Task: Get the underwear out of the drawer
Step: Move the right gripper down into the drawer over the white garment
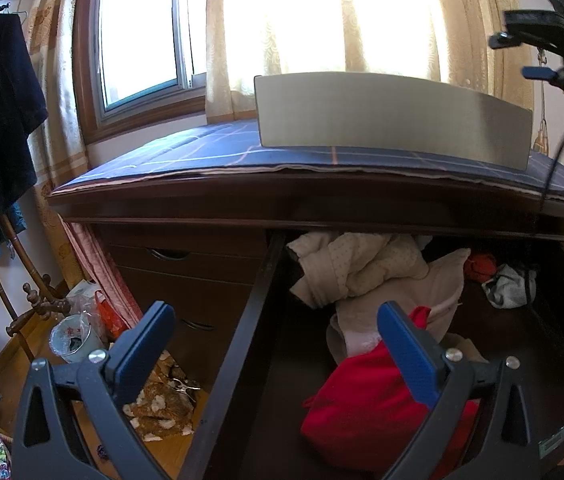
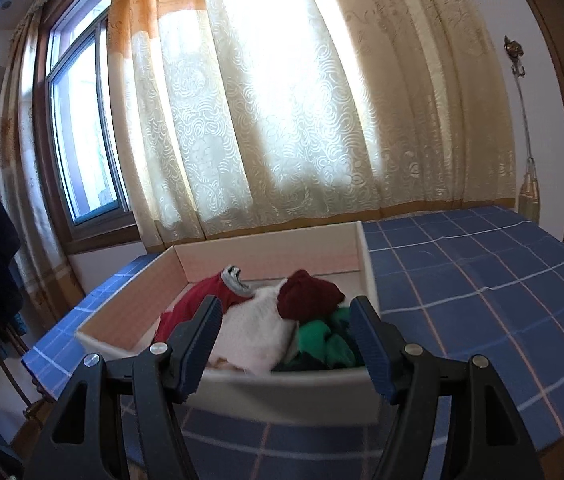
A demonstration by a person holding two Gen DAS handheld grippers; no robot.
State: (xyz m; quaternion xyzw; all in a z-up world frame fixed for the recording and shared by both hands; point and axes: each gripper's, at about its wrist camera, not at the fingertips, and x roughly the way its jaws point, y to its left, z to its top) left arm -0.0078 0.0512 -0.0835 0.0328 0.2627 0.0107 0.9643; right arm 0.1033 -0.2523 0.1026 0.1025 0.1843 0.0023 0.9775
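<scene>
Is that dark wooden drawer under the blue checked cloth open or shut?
Open. The dark wooden drawer is pulled out, with a red garment and beige clothes lying loose inside.

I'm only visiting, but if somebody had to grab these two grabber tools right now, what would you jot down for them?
Left gripper: open, empty, hovering over the open drawer, near the red garment.
Right gripper: open, fingers empty, over the white box on the blue checked cloth.
Done: several pieces already lie in the box, dark red, white and green among them.
Left: the drawer holds more clothes, beige ones and a grey piece. Which are underwear is hard to tell.
</scene>
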